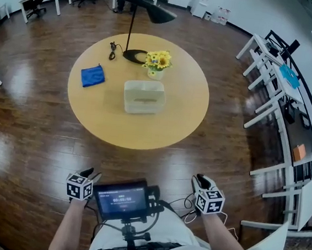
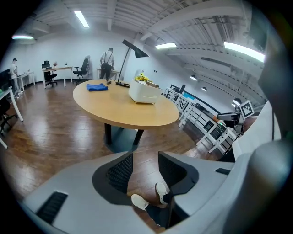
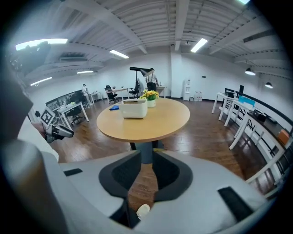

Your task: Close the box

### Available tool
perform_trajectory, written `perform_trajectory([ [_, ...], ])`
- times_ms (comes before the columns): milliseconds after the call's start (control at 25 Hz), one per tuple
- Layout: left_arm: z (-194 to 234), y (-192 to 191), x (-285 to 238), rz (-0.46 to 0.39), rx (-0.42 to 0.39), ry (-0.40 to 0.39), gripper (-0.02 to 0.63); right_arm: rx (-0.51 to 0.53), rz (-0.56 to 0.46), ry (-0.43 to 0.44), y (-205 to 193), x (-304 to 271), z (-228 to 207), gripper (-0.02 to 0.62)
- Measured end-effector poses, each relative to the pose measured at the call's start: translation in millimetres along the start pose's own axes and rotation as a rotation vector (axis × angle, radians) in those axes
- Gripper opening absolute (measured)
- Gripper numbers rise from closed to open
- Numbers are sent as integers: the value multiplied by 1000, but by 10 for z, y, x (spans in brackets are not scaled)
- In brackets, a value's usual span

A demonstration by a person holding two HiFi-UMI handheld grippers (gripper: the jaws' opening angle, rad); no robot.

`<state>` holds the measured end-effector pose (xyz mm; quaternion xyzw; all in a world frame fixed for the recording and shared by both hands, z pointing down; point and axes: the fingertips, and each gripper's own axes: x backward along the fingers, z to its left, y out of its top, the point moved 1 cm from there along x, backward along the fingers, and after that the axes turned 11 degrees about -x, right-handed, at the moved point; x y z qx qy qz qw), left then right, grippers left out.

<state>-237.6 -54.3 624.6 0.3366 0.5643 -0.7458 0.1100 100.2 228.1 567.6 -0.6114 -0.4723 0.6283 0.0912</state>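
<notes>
Left tongs (image 2: pixel 145 170) are open with nothing in the gap, only floor behind it. Right tongs (image 3: pixel 146 176) are the same, jaws apart and empty. I hold both low at my waist, well short of the desk (image 1: pixel 106 119).

The step in hand looks like the approach, with no contact yet. To do it well I'd walk up to the near edge and keep both tongs open and level. I'd bring one in on each side of the box (image 1: pixel 144 97), so one can steady the wall while the other presses the lid down. I can't tell from here how the lid sits or which way it hinges, so I'd check that before pushing.

The box is straight ahead of both tongs and well apart from them, near the desk's middle. In the left gripper view it sits slightly right of centre, in the right gripper view slightly left.

Just behind the box are flowers (image 1: pixel 157 61), so I'd avoid overreaching. A cloth (image 1: pixel 92 76) lies to the left and a lamp (image 1: pixel 134 55) stands at the far edge.
</notes>
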Motion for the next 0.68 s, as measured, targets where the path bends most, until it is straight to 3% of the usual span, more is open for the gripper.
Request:
perform_trajectory([
  [240,-164,237,1,15,-7,43,179,-59,11,34,-140,-2,-380,86],
  [520,-431,470,-91,25,-26,84,179,-52,-4,58,-189,-3,-841,86],
  [680,-622,651,-296,-8,-36,103,178,-65,-22,55,-230,5,-1263,86],
])
